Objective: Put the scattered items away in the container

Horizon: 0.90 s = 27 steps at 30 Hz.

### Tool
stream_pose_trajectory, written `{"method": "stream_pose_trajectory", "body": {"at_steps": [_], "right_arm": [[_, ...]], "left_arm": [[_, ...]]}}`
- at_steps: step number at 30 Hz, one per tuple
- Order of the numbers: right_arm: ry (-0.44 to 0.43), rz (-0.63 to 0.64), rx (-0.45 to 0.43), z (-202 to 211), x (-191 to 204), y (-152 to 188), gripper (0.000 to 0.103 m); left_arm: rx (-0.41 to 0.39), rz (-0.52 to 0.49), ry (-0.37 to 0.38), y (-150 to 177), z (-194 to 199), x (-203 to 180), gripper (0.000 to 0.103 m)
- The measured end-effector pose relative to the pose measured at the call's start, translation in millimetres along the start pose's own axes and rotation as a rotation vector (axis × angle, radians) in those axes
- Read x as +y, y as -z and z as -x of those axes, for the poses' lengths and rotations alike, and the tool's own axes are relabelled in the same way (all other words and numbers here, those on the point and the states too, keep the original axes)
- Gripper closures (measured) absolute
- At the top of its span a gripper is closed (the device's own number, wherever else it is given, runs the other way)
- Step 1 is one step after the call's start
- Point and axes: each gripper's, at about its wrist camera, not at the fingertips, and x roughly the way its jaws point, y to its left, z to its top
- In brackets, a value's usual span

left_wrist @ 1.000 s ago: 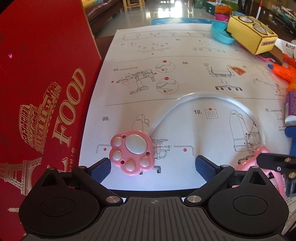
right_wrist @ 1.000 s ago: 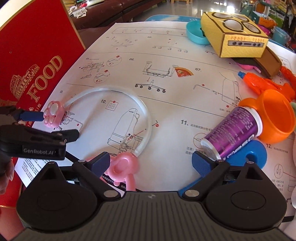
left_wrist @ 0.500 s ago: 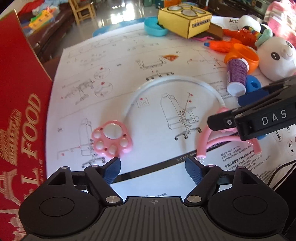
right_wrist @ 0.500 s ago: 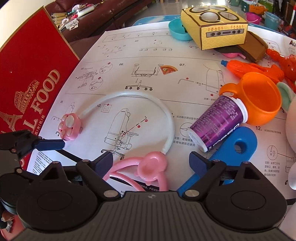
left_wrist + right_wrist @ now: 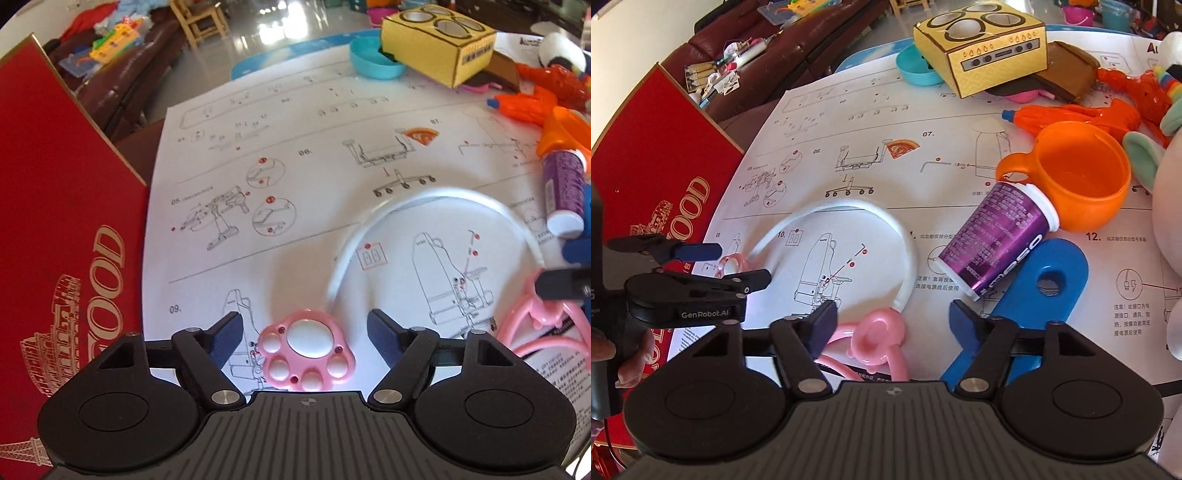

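Note:
A toy stethoscope lies on a white instruction sheet (image 5: 314, 155): a pink paw-shaped chest piece (image 5: 308, 354), a white tube (image 5: 436, 199) and pink earpieces (image 5: 875, 341). My left gripper (image 5: 304, 330) is open with the paw piece between its fingers, low over the sheet. My right gripper (image 5: 892, 319) is open around the pink earpieces. The left gripper also shows in the right wrist view (image 5: 738, 264), around the paw piece (image 5: 731, 264). The red "FOOD" box (image 5: 55, 229) stands at the left.
At the right lie a purple bottle (image 5: 997, 243), an orange cup (image 5: 1078, 177), a blue flat toy (image 5: 1034, 295), an orange squirt toy (image 5: 1071, 114) and a white plush (image 5: 1171, 206). A yellow toy stove box (image 5: 979, 48) and a teal bowl (image 5: 918, 68) sit at the back.
My left gripper has moved forward so the paw piece now lies between its fingers. My right gripper has closed in over the pink earpieces. The stethoscope tube has shifted slightly.

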Motion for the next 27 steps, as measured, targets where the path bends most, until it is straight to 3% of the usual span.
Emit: {"method": "stream_pose_trajectory", "body": {"at_steps": [7, 10, 14, 19, 21, 27], "right_arm": [[-0.011, 0.009, 0.004, -3, 2, 0, 0.063], [-0.015, 0.034, 0.008, -4, 8, 4, 0.065], [-0.036, 0.03, 0.023, -4, 9, 7, 0.071], [-0.037, 0.048, 0.027, -2, 9, 11, 0.076], [-0.036, 0.053, 0.026, 0, 8, 12, 0.077], [-0.036, 0.077, 0.017, 2, 6, 16, 0.077]], "left_arm": [[-0.002, 0.01, 0.07, 26, 15, -12, 0.037], [0.001, 0.01, 0.082, 40, 24, -21, 0.04], [0.022, 0.006, 0.164, 59, 35, -33, 0.048], [0.038, 0.018, 0.202, 70, 48, -36, 0.046], [0.027, 0.038, 0.195, 71, 55, -30, 0.037], [-0.033, 0.076, 0.157, 60, 75, -10, 0.031]]}}
